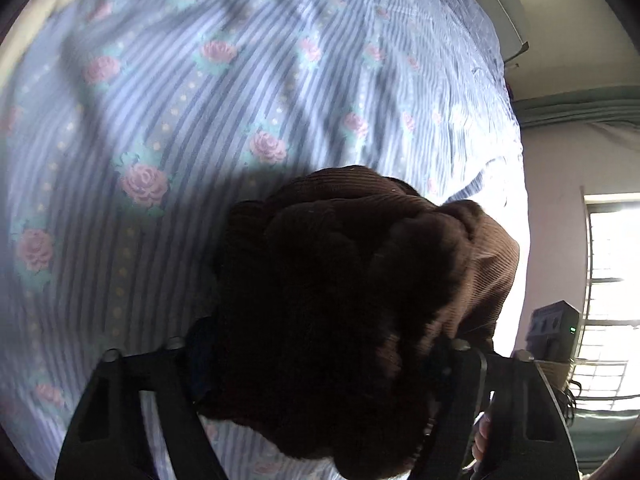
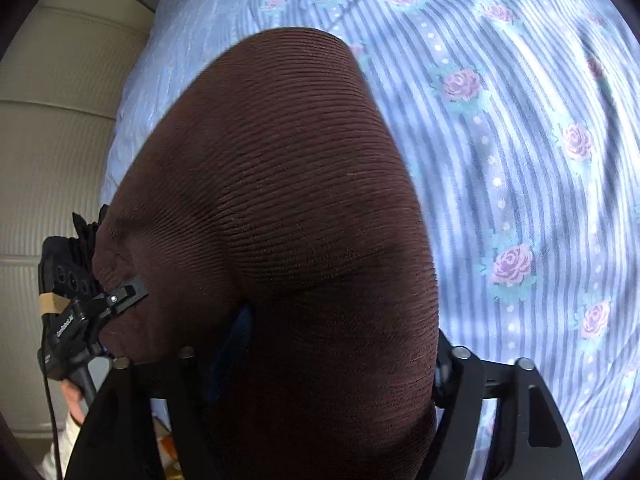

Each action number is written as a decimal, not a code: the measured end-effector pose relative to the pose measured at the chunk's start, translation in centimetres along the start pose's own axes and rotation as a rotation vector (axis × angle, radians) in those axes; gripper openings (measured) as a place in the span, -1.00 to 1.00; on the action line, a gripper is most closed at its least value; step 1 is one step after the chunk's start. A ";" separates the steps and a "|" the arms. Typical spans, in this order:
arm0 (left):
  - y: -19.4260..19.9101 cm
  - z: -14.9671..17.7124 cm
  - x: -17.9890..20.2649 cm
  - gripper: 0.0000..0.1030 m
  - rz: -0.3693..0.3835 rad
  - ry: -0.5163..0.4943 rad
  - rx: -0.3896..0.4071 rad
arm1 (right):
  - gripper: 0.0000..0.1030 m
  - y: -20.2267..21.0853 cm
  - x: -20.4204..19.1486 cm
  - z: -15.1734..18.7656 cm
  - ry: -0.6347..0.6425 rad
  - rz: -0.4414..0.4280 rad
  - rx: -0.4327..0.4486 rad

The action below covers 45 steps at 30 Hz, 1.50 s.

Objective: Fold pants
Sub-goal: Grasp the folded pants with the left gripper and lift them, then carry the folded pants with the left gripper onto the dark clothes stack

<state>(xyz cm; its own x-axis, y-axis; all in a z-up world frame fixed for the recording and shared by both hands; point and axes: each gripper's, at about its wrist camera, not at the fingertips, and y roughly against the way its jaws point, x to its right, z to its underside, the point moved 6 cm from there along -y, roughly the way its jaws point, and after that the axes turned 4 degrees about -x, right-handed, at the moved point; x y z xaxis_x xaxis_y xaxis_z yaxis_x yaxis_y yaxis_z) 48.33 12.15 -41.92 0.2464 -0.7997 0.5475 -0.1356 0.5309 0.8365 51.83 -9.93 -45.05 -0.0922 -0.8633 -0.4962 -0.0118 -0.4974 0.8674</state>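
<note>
Overhead, two wrist cameras look steeply down at a bed covered by a blue striped sheet (image 1: 192,92) printed with pink roses. Brown corduroy pants (image 2: 288,200) are bunched between both tools and held above the sheet.

From the left wrist, the left gripper (image 1: 320,360) pinches a dark, crumpled wad of the pants; cloth fills the gap between its black fingers and hides the pads. Beyond the wad the sheet lies open and bare up to the bed's far edge, where a pale headboard (image 1: 500,12) runs. On the right, the sheet's edge drops off beside a lilac wall (image 1: 560,160) and a bright barred window (image 1: 612,280); a small grey device (image 1: 554,332) with a green light sits near it.

From the right wrist, the right gripper (image 2: 320,360) grips a broad, smooth fold of the pants, which swells upward and covers most of the middle. To the right, striped sheet stretches free. To the left, the bed's edge meets a cream padded panel (image 2: 52,152). The other gripper shows at far left, bearing small white lettering too blurred to read.
</note>
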 end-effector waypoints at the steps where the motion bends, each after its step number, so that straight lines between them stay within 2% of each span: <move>1: 0.3 0.2 0.3 0.29 -0.013 -0.007 0.005 | 0.17 0.4 -0.3 0.2 0.015 0.012 0.007; 4: 1.3 0.8 1.1 0.15 -0.026 -0.022 0.018 | -0.13 1.6 -1.9 0.6 0.051 0.032 0.030; 7: 3.3 1.6 2.5 0.11 -0.014 -0.056 0.042 | -0.22 3.8 -3.3 1.4 0.074 0.045 0.069; 11: 7.0 3.1 4.9 0.11 -0.026 -0.140 0.093 | -0.23 7.2 -5.3 3.0 0.106 0.060 0.125; 16: 12.2 5.8 7.2 0.11 0.002 -0.202 0.158 | -0.23 12.1 -7.3 6.8 0.140 0.027 0.192; 22: 19.3 11.5 9.0 0.11 0.010 -0.246 0.267 | -0.23 17.8 -10.8 11.5 0.229 0.020 0.278; 28: 25.1 17.4 9.9 0.11 -0.012 -0.240 0.379 | -0.23 22.6 -12.5 15.8 0.322 -0.014 0.309; 37: 30.2 25.1 9.8 0.11 -0.077 -0.173 0.514 | -0.23 25.4 -15.1 19.2 0.442 -0.094 0.326; 45: 34.5 28.9 8.1 0.11 -0.105 -0.172 0.580 | -0.23 25.7 -18.1 21.3 0.492 -0.130 0.329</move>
<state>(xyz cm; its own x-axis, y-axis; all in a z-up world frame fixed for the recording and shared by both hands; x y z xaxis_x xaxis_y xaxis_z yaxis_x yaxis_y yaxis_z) 17.89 15.84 -7.96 0.1345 -0.8990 0.4167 -0.6309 0.2466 0.7356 31.99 -5.26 -13.04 0.4013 -0.7746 -0.4889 -0.3066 -0.6165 0.7252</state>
